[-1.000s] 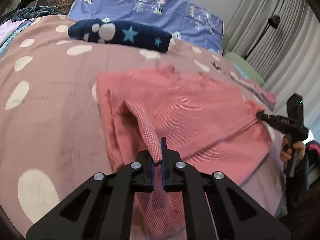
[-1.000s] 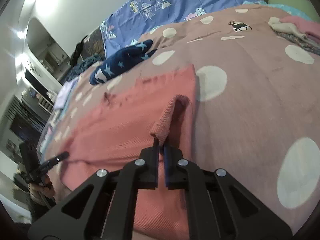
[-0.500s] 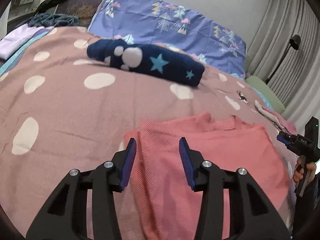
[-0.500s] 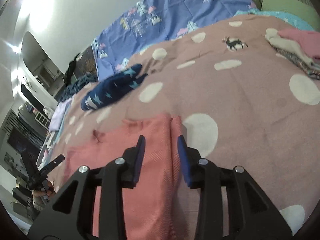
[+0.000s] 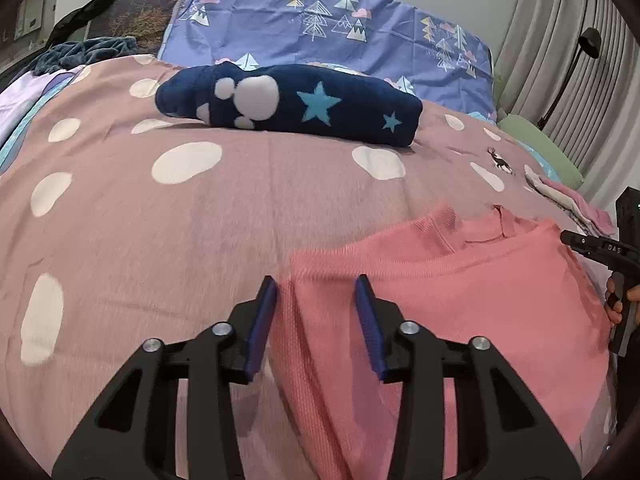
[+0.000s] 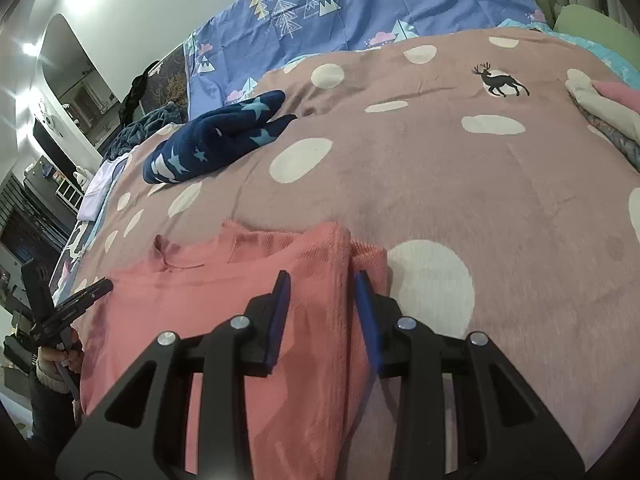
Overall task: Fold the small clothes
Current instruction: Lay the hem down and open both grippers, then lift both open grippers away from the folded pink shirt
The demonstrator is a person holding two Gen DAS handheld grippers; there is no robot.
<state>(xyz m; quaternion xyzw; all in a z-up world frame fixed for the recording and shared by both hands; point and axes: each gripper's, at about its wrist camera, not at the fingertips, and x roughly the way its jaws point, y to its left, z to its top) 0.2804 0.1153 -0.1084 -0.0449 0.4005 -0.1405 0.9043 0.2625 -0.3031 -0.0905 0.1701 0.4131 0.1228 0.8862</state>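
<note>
Left tool (image 5: 316,300) hangs over the near left edge of the pink top (image 5: 440,292), jaws partly apart and closing a little, with the cloth's folded edge below the gap but nothing pinched between the pads. Right tool (image 6: 322,300) mirrors it on the other side: jaws partly apart, holding steady, straddling the doubled-over right edge of the pink top (image 6: 224,300) without gripping it. My read is that both sides have been turned in and let go, so the tools sit over the folds they made, free to pick the next hold.

The top lies flat on the bed (image 5: 160,232), right under and just ahead of both tools, neckline pointing away from them. On the right side a narrow strip of pink pokes out beyond the fold line, so that edge looks a bit uneven and may want tidying. The left edge runs fairly straight up from the left tool.

Beyond the collar there is a broad stretch of bare spotted bedcover, which I judge is plenty of room to fold the hem up toward the neck. Further on, well ahead of the left tool, sits a folded navy star blanket (image 5: 288,104), well apart from the top. Off past the right tool, a small stack of clothes (image 6: 604,112) lies near the bed's far right side. Behind everything, the blue pillow (image 5: 328,28) with the tree print.
</note>
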